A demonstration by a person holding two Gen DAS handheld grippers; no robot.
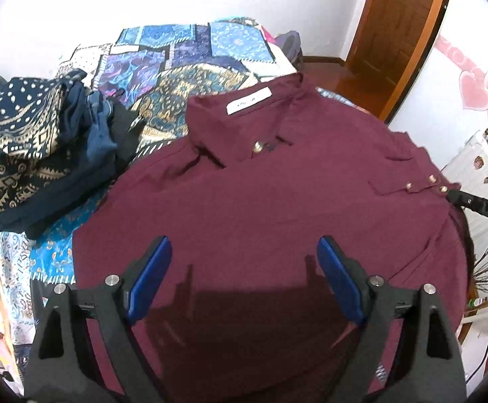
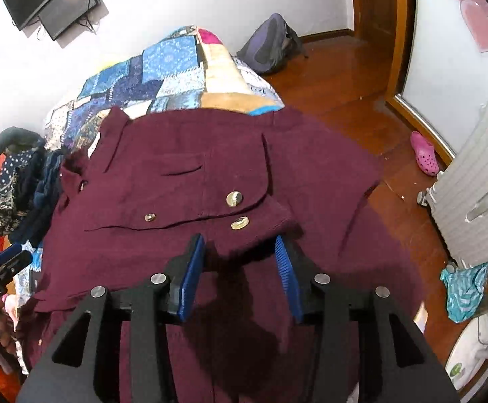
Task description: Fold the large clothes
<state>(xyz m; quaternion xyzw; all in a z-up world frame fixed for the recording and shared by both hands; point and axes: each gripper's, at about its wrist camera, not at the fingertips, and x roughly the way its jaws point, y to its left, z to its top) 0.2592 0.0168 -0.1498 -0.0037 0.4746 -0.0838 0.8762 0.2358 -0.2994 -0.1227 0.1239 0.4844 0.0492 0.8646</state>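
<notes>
A maroon shirt (image 1: 260,194) lies spread on the bed, collar and white label (image 1: 249,100) at the far side. My left gripper (image 1: 244,245) hovers over the shirt's near part, jaws wide open with nothing between them. A sleeve is folded across the shirt (image 2: 177,174), and its cuff (image 2: 250,225) carries gold buttons. In the right wrist view my right gripper (image 2: 239,245) stands open just at that cuff. The cuff's edge lies between the blue pads (image 2: 190,275), which do not press on it. The right gripper's finger (image 1: 472,201) shows at the shirt's right edge.
A pile of dark blue patterned clothes (image 1: 32,154) sits left of the shirt on the patchwork bedspread (image 1: 183,53). On the wooden floor (image 2: 344,77) are a grey backpack (image 2: 271,43), a pink clog (image 2: 423,154) and a white suitcase (image 2: 479,201).
</notes>
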